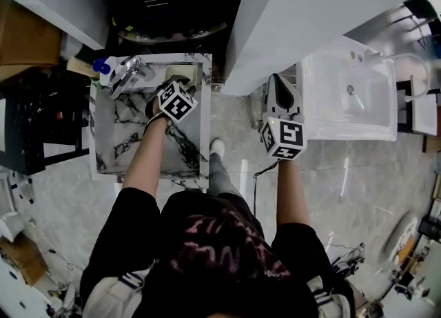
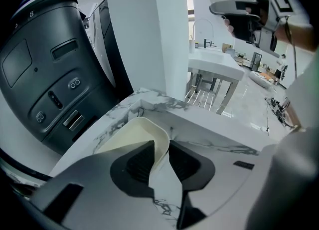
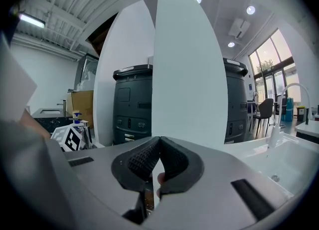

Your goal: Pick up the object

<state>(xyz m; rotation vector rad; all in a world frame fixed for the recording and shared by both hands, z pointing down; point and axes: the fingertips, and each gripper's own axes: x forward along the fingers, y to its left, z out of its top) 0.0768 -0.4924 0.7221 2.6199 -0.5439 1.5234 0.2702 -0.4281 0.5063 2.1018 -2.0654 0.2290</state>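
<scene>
A cream, thin-walled bowl sits at the far edge of a marble-patterned table. In the head view the bowl shows just beyond my left gripper. In the left gripper view, my left gripper has the bowl's rim between its dark ribbed pads, and both pads press on the wall. My right gripper hangs in the air to the right of the table, away from the bowl. In its own view the right gripper has its pad tips touching, with nothing held.
A blue-capped bottle and a shiny metal item stand at the table's far left corner. A large dark machine rises behind the table. A white column stands between the table and a white sink. The floor is grey tile.
</scene>
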